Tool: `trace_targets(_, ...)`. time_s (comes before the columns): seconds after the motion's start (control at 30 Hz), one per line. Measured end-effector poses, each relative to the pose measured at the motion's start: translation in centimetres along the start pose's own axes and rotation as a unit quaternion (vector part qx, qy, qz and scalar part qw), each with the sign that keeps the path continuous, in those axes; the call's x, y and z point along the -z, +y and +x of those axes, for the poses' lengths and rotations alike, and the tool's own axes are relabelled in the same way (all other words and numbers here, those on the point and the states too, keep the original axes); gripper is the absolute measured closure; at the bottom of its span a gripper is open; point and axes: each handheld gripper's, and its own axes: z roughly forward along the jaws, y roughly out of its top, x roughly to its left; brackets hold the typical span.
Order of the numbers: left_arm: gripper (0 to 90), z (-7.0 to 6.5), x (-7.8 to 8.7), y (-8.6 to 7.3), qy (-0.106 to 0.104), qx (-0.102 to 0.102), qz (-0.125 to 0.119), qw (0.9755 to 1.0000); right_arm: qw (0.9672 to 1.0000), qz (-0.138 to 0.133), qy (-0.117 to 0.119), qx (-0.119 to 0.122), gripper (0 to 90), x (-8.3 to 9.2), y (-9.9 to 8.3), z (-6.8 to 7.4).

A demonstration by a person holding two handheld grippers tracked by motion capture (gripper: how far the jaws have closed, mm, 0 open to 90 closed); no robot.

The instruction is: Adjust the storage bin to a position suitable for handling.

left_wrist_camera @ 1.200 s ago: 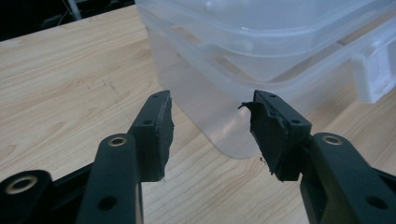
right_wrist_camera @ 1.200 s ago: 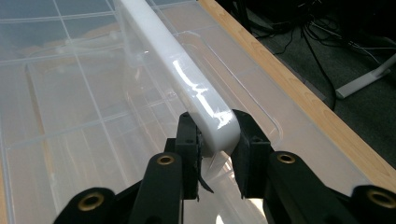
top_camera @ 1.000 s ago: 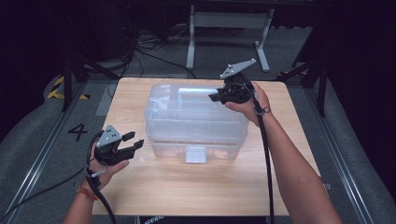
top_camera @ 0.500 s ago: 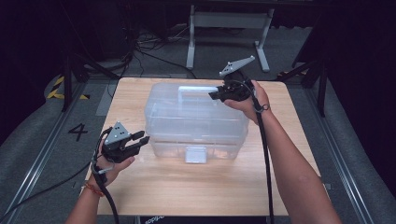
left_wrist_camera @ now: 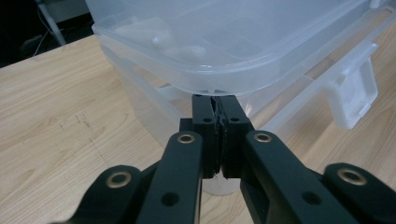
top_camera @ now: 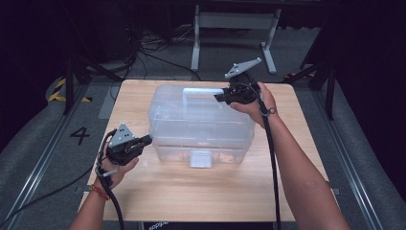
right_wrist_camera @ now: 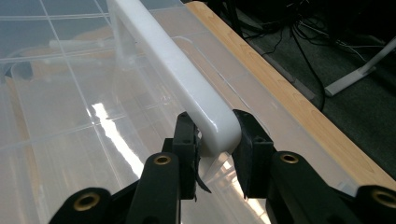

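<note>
A clear plastic storage box with a closed lid stands in the middle of the wooden table. Its white carry handle runs along the lid's far side. My right gripper is shut on the right end of that handle, seen from above at the box's far right. My left gripper has just been closing and its pads now meet with nothing between them. Its tips sit just under the lid's rim at the box's front left corner.
A white latch hangs at the middle of the box's front wall, to the right in the left gripper view. Bare tabletop lies in front of the box. Cables and a metal stand are on the dark floor beyond the table.
My left gripper moved right and slightly forward to the box's front left corner, and its jaws came together. The right gripper stayed on the handle.
</note>
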Motion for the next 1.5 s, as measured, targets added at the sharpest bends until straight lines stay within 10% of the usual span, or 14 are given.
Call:
trace_targets(0.8,89.9,-0.2,0.0,-0.2,0.006,-0.011,0.000,0.9999,0.9968,-0.050,-0.062,-0.007,42.5,5.1,-2.8,0.1)
trace_targets(1.1,89.9,-0.1,0.0,-0.1,0.007,-0.009,0.001,0.9999,0.9912,-0.067,-0.111,-0.027,34.3,9.0,-7.1,-0.6)
trace_targets(1.5,89.9,-0.1,0.0,0.2,0.010,-0.010,0.003,0.9999,0.9916,-0.059,-0.107,-0.042,33.4,9.6,-13.3,-0.8)
